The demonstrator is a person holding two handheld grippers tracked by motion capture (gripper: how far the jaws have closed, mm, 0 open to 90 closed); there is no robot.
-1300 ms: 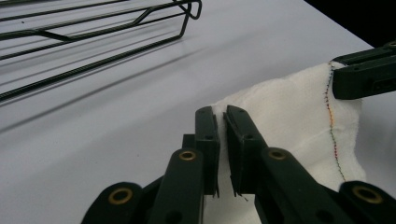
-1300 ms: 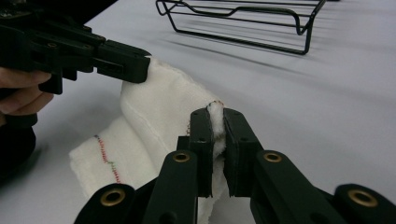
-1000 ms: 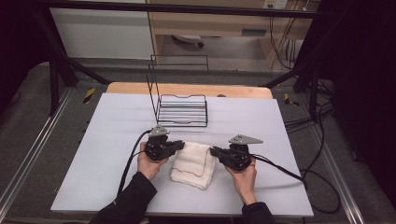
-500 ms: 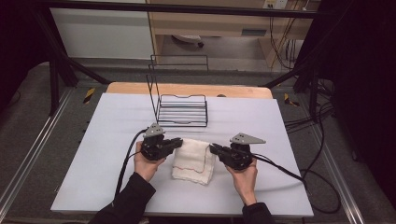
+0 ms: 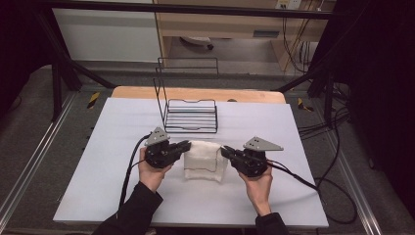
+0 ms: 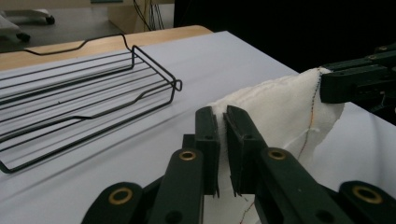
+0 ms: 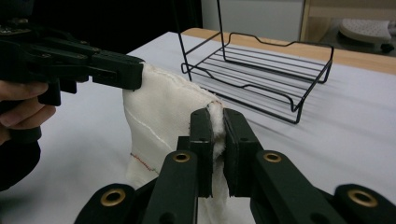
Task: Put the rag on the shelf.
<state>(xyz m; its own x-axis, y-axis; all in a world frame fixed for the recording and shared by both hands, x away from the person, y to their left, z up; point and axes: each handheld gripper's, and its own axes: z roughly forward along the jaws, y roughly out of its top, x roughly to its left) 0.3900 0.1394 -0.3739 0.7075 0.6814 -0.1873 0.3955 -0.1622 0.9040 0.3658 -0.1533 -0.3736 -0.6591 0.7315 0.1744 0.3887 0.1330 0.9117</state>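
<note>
- We hold the towel (image 5: 204, 159) at two upper corners: the left gripper (image 5: 182, 146) has its jaws pinched on one edge, the right gripper (image 5: 226, 151) pinches the opposite one.
- The towel hangs between them, just in front of the rack (image 5: 191, 116), its lower part apparently on the counter (image 5: 98, 161).
- In hand, we judge: lifting it.
- Next: keep both pinches tight, raise evenly and carry it toward the rack.
</note>
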